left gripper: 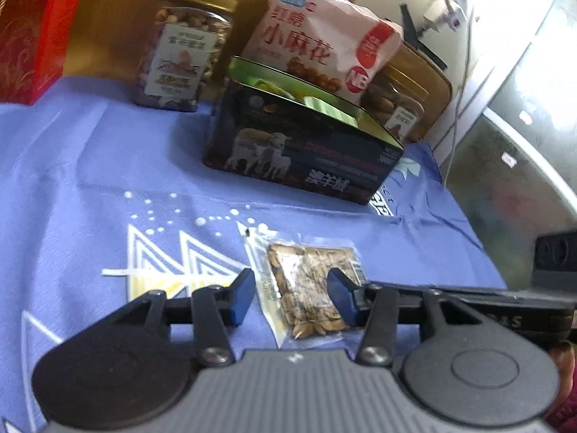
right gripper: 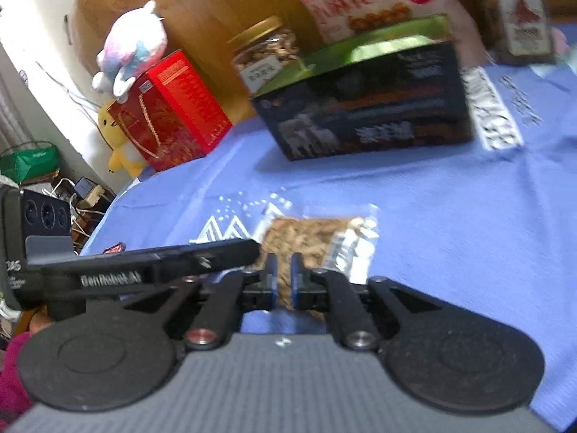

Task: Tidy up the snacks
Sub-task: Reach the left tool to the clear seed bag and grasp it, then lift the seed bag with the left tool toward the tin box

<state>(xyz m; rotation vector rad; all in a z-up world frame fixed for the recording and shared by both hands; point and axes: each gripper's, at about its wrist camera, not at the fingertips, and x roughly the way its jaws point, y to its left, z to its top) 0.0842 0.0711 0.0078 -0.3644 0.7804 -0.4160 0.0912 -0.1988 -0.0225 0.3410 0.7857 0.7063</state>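
Through the left wrist view: left tongs [left gripper: 294, 294] apart, blue pads either side of a clear seed packet [left gripper: 306, 288] lying flat on the blue cloth [left gripper: 108, 162] over the table — not pressing it. Beyond, a dark tin [left gripper: 306, 151] holding a pink snack bag [left gripper: 317, 39]; nut jar [left gripper: 180, 50] at left.

Through the right wrist view: right tongs [right gripper: 283, 278] nearly together, seed packet [right gripper: 313, 238] showing in the narrow gap — grip unclear through blur. Left tongs' arm [right gripper: 144, 259] crossing at left. Red box [right gripper: 169, 108], plush toy [right gripper: 133, 43] behind.

Blue-clothed table [left gripper: 90, 151] under seed packet [left gripper: 310, 281], dark tin [left gripper: 306, 151], nut jar [left gripper: 180, 54], red box [left gripper: 32, 36].
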